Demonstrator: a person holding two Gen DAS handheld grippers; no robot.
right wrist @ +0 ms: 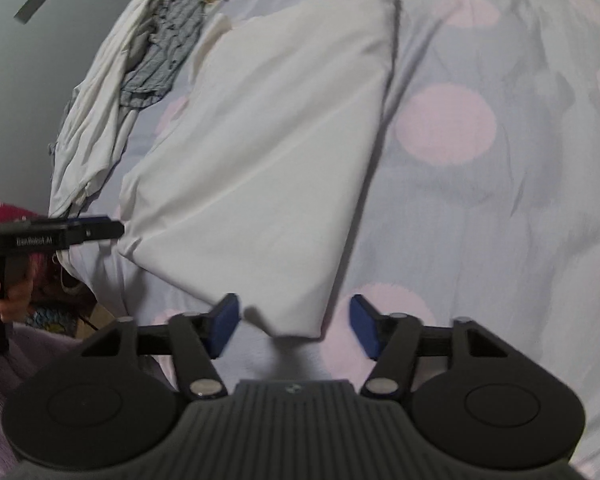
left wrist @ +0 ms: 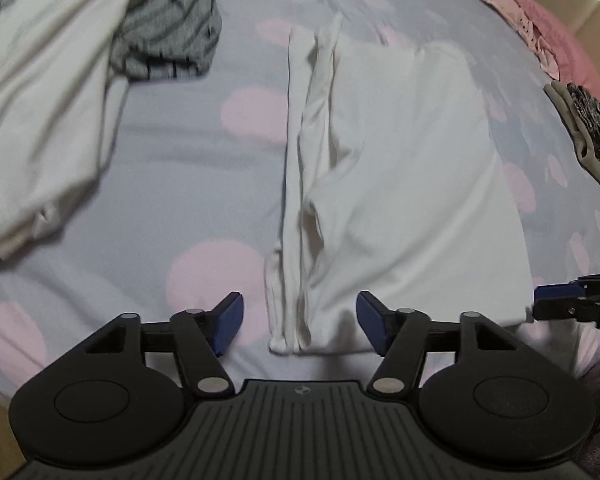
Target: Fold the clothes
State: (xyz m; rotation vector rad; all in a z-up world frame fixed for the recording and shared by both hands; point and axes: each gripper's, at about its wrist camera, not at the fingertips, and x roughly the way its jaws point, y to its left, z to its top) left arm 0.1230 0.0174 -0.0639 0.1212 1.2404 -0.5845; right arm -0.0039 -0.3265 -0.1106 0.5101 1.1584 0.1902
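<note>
White garment [left wrist: 400, 184] on spotted bedsheet [left wrist: 204, 176] (folded), hand-held grippers apart

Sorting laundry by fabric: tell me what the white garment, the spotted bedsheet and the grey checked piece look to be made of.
White garment: thin woven cloth, maybe cotton, matte, with soft creases and layered edges.
Spotted bedsheet: smooth matte cotton-like fabric with printed pink dots and fine wrinkles.
Grey checked piece: looks like a soft knit or flannel with dark lines; too blurred to be sure.
</note>
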